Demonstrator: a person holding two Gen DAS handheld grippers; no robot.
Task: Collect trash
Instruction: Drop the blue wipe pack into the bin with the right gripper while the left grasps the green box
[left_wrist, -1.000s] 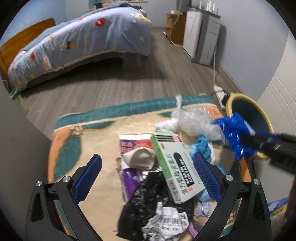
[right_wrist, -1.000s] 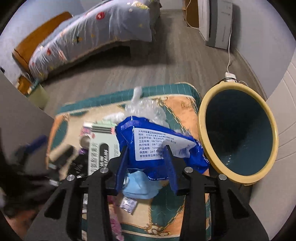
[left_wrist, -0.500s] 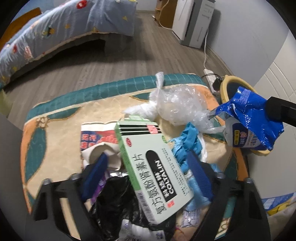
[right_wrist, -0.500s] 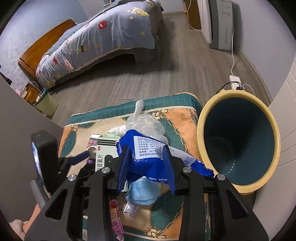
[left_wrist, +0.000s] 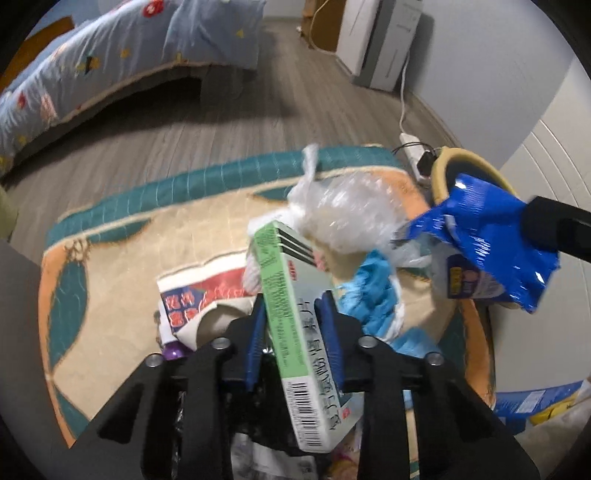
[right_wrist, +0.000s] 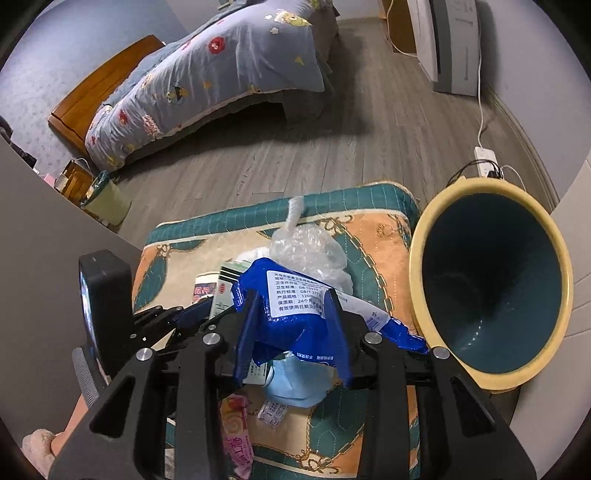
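Left hand-held gripper (left_wrist: 293, 338) around green box (left_wrist: 303, 325)

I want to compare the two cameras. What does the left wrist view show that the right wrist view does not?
Only the left wrist view: the left gripper, whose jaws have just been closing, gripping the green medicine box. Only the right wrist view: the inside of the bin and the right gripper shut on the blue wrapper. Both: the wrapper, the clear plastic bag and the bed.

Both wrist cameras look steeply down from close above the patterned mat (left_wrist: 122, 266), facing the bed (right_wrist: 207, 85); both share the litter pile and yellow-rimmed bin (right_wrist: 491, 295).
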